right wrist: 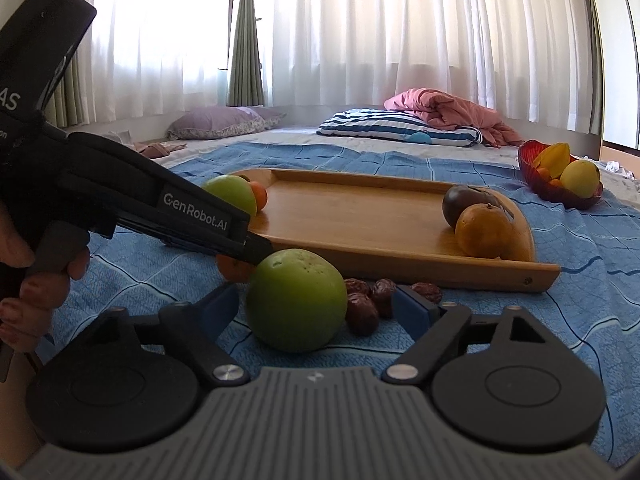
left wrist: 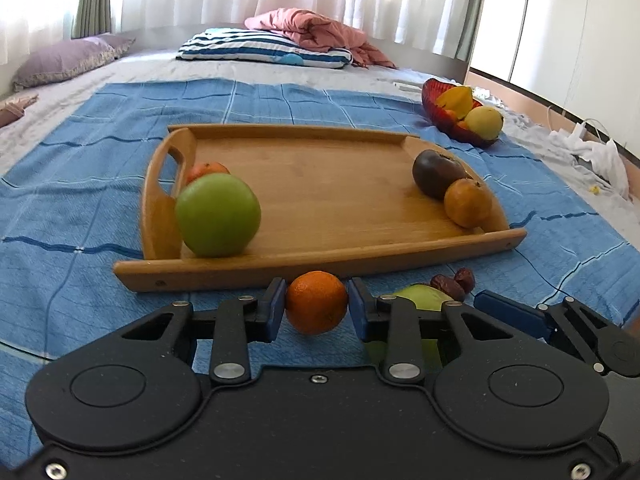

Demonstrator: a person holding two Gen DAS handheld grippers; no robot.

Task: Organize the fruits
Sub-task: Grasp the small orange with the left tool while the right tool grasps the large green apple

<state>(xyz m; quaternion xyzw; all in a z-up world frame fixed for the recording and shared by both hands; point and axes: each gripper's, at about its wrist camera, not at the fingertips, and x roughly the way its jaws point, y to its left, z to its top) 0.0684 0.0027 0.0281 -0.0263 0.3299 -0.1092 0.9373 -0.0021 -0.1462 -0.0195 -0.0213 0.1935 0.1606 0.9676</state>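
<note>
Blanket [left wrist: 100, 128]: one, blue, under everything.
Tray [left wrist: 320, 268]: one, wooden, holding four fruits.
Green fruits: two, one on the tray [left wrist: 218, 214], one on the blanket [right wrist: 296, 300] between the spread jaws of the right gripper [right wrist: 316, 308], untouched.
Small orange [left wrist: 316, 302]: one, pinched by the left gripper [left wrist: 317, 304], before the tray.
Dates [right wrist: 368, 300]: about four, clustered.

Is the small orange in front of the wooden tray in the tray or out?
Out. The small orange lies on the blue cloth, before the wooden tray's near rim.
</note>
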